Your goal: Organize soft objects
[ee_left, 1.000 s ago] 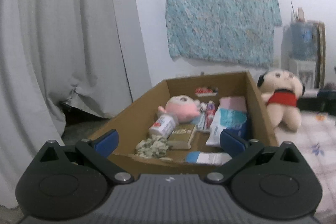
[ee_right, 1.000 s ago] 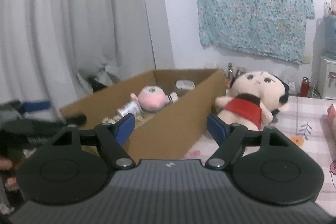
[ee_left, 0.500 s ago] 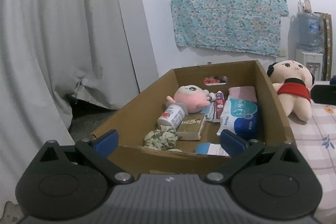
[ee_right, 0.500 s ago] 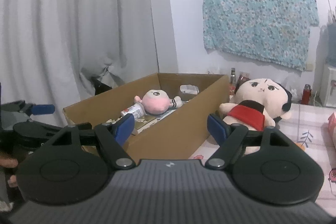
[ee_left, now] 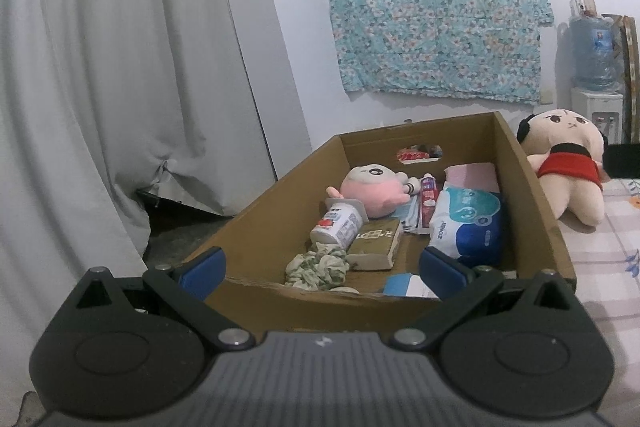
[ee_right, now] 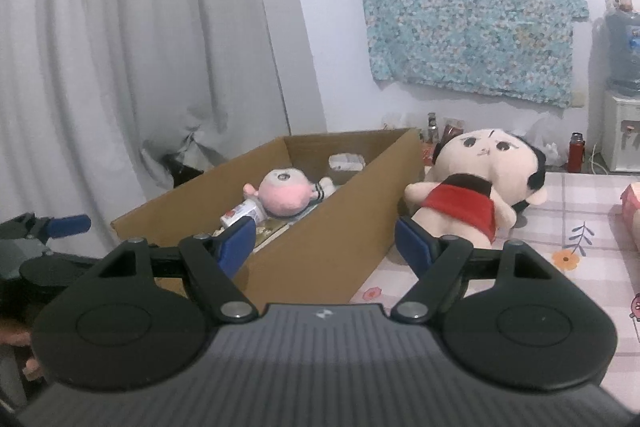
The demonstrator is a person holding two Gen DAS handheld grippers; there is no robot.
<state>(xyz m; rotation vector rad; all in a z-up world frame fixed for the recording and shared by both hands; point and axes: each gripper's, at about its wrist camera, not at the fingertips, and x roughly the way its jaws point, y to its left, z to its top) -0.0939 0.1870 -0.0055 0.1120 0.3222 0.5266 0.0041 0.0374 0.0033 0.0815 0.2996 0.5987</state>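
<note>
Both grippers stand with jaws apart and nothing between them. Left gripper (ee_left: 320, 265) is held level with the near end of the cardboard box (ee_left: 264, 227); right gripper (ee_right: 325, 242) faces the box's right wall and the large doll in a red top (ee_right: 476, 187).

Contents of the box: a pink plush toy (ee_left: 372, 189), a green-and-white scrunchie (ee_left: 318, 267), a blue-and-white soft pack (ee_left: 468, 223), a pink folded item (ee_left: 472, 173), plus hard items such as a small white bottle (ee_left: 338, 227), a tube (ee_left: 427, 193) and a brown packet (ee_left: 376, 243).

The large doll lies outside the box, on the checked bedsheet (ee_right: 580, 247), touching or just beside the box's right wall.

Progress, judged: early to middle. Soft and hard items are mixed in the box, and the large doll is not yet placed. The right gripper is the nearer one to it. No grip is in hand.
</note>
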